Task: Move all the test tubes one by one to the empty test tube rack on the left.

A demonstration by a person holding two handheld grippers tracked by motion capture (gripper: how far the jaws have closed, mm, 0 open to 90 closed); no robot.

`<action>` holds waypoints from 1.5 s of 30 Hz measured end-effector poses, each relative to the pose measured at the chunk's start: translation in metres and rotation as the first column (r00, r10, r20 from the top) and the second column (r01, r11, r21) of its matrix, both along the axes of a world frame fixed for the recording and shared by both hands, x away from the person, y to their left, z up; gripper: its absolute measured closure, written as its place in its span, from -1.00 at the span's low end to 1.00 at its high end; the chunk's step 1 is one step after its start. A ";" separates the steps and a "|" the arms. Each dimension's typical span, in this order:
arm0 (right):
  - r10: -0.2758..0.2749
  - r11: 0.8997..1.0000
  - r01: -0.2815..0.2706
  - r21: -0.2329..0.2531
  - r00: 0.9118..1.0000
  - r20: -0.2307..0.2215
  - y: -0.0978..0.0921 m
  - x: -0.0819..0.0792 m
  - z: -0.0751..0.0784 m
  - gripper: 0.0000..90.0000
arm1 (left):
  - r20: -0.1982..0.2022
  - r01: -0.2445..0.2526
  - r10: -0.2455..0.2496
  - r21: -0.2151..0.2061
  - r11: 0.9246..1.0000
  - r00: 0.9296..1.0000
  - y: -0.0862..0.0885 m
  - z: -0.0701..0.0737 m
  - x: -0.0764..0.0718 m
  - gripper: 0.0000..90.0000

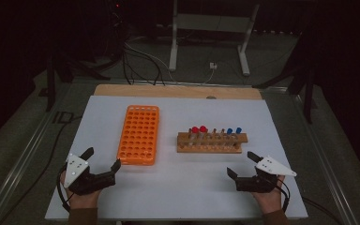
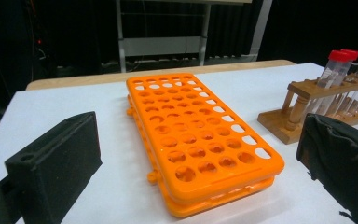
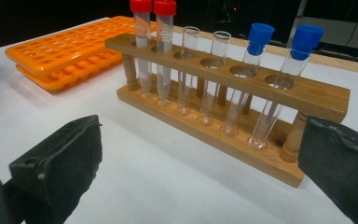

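An orange tube rack (image 1: 138,134) with many empty holes lies left of centre on the white table; the left gripper view looks along it (image 2: 200,140). To its right a wooden rack (image 1: 212,142) holds two red-capped tubes (image 3: 153,42), two uncapped tubes (image 3: 204,70) and two blue-capped tubes (image 3: 279,65). My left gripper (image 1: 102,158) stands open just left of the orange rack's near end, holding nothing. My right gripper (image 1: 242,164) is open and empty, in front of the wooden rack's right end.
The white sheet (image 1: 178,187) covers a wooden tabletop whose far edge (image 1: 178,90) shows. Beyond it are a metal stand (image 1: 211,28) and cables on the floor. Bare table lies between the two grippers and near the front edge.
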State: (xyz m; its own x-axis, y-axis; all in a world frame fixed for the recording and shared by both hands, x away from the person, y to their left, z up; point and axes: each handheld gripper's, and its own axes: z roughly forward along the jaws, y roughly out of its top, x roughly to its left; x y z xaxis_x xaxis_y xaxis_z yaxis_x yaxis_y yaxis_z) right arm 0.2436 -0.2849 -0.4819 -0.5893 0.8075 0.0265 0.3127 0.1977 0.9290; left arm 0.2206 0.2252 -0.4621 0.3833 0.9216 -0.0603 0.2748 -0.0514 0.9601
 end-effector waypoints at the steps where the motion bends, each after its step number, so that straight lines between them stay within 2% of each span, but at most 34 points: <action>1: -0.001 1.000 0.001 0.001 1.000 0.001 0.000 0.000 0.000 -1.00 | 0.001 0.000 0.000 0.000 1.000 1.000 -0.001 0.000 0.001 -0.99; 5: -0.005 1.000 0.005 0.004 1.000 0.004 0.000 0.000 0.001 -1.00 | 0.005 -0.002 0.002 0.025 1.000 1.000 -0.004 -0.001 0.002 -0.99; 11: 0.003 1.000 -0.003 0.005 1.000 0.001 0.001 0.001 0.006 -1.00 | 0.007 -0.008 0.008 0.012 1.000 1.000 -0.004 -0.002 0.002 -0.99; 15: -0.006 0.999 0.006 0.038 1.000 0.006 -0.003 0.006 0.017 -1.00 | 0.002 0.000 0.000 -0.005 1.000 1.000 -0.004 -0.003 0.005 -0.99; 18: -0.025 0.999 0.024 0.023 1.000 0.006 -0.007 0.017 0.032 -0.95 | 0.000 0.000 0.000 -0.010 1.000 1.000 -0.004 -0.004 0.006 -0.99; 19: -0.025 0.999 0.024 0.023 1.000 0.006 -0.007 0.017 0.032 -0.95 | 0.000 0.000 0.000 -0.010 1.000 1.000 -0.004 -0.004 0.006 -0.99; 21: -0.031 1.000 0.031 -0.003 0.999 0.010 -0.008 0.026 0.045 -0.88 | 0.005 0.004 -0.004 -0.010 1.000 1.000 -0.004 -0.003 0.006 -0.99; 22: -0.031 1.000 0.031 -0.003 0.999 0.010 -0.008 0.026 0.045 -0.88 | 0.005 0.004 -0.004 -0.010 1.000 1.000 -0.004 -0.003 0.006 -0.99; 23: -0.040 0.999 0.041 -0.021 0.999 0.006 -0.009 0.033 0.052 -0.81 | 0.005 0.002 -0.002 -0.009 1.000 1.000 -0.005 -0.003 0.006 -0.99; 26: -0.049 0.998 0.048 -0.026 0.999 -0.006 -0.010 0.045 0.060 -0.64 | 0.001 -0.001 0.001 -0.014 1.000 1.000 -0.005 -0.004 0.006 -0.99; 30: -0.096 0.995 0.096 -0.022 0.995 -0.008 -0.011 0.059 0.065 -0.27 | 0.002 -0.004 0.004 -0.013 1.000 1.000 -0.005 -0.004 0.006 -0.99; 31: -0.096 0.995 0.096 -0.022 0.995 -0.008 -0.011 0.059 0.065 -0.27 | 0.002 -0.004 0.004 -0.013 1.000 1.000 -0.005 -0.004 0.006 -0.99; 32: -0.091 0.996 0.091 -0.010 0.996 -0.026 -0.014 0.067 0.063 0.02 | 0.001 -0.006 0.006 -0.013 1.000 1.000 -0.006 -0.004 0.006 -0.99; 33: -0.091 0.996 0.091 -0.010 0.996 -0.026 -0.014 0.067 0.063 0.02 | 0.001 -0.006 0.006 -0.013 1.000 1.000 -0.006 -0.004 0.006 -0.99; 34: -0.086 0.996 0.086 -0.011 0.995 -0.043 -0.015 0.073 0.060 0.29 | -0.001 -0.005 0.005 -0.011 1.000 1.000 -0.006 -0.004 0.007 -0.99; 35: -0.082 0.996 0.081 -0.021 0.996 -0.043 -0.015 0.076 0.058 0.41 | -0.002 -0.005 0.005 -0.010 1.000 1.000 -0.006 -0.004 0.007 -0.99; 39: -0.079 0.996 0.076 -0.044 0.994 -0.073 -0.010 0.086 0.050 0.46 | -0.004 0.000 0.000 -0.008 1.000 1.000 -0.007 -0.004 0.007 -0.99; 41: -0.096 0.994 0.091 -0.057 0.991 -0.088 -0.008 0.091 0.046 0.48 | 0.000 0.000 0.000 -0.008 1.000 1.000 -0.007 -0.004 0.007 -0.99; 45: -0.104 0.994 0.098 -0.057 0.988 -0.113 -0.005 0.098 0.038 0.46 | 0.000 -0.002 0.002 -0.016 1.000 1.000 -0.006 -0.004 0.007 -0.99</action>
